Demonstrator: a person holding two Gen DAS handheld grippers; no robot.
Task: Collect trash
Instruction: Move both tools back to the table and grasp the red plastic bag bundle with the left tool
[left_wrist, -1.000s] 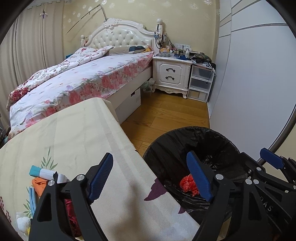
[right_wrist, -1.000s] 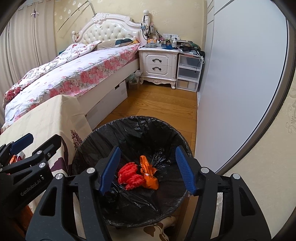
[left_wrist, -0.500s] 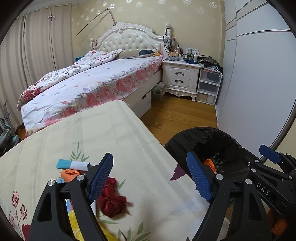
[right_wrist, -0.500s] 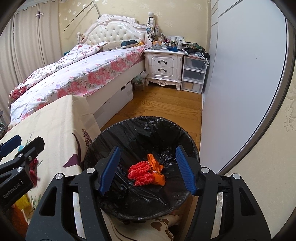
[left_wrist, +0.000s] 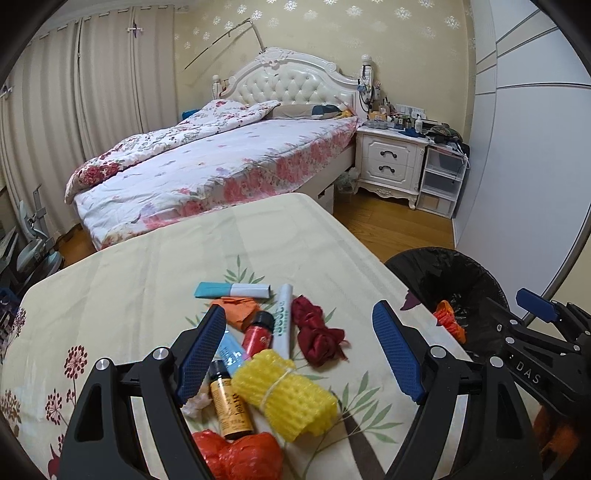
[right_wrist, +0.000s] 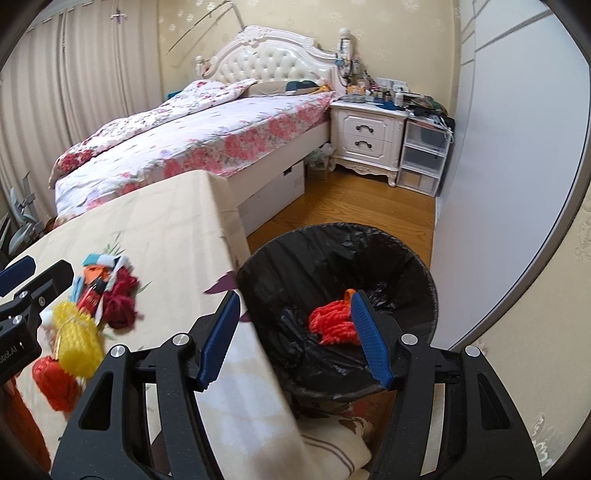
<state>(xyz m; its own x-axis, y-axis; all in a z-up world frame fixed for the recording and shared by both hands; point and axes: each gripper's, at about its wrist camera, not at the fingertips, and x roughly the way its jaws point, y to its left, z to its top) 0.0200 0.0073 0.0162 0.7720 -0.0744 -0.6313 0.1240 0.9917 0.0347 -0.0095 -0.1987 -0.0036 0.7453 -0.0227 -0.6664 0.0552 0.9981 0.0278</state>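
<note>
A pile of trash lies on the table's floral cloth (left_wrist: 129, 295): a yellow foam net (left_wrist: 286, 395), a dark red crumpled cloth (left_wrist: 317, 334), a red bottle (left_wrist: 256, 332), an amber bottle (left_wrist: 229, 404), a white tube (left_wrist: 283, 321), a teal and white box (left_wrist: 232, 290) and a red-orange net (left_wrist: 240, 456). My left gripper (left_wrist: 295, 354) is open and empty, held above the pile. My right gripper (right_wrist: 295, 336) is open and empty over the near rim of the black-lined bin (right_wrist: 399, 254), which holds red and orange net scraps (right_wrist: 332, 325).
The bin stands on the wood floor (right_wrist: 354, 199) just right of the table edge. A bed (left_wrist: 221, 166) and a white nightstand (left_wrist: 391, 162) with plastic drawers (left_wrist: 441, 181) are behind. A white wardrobe door (right_wrist: 517, 147) is at the right.
My left gripper has swung left from the bin's edge to over the trash pile on the table. My right gripper has shifted a little left, staying open over the bin.
</note>
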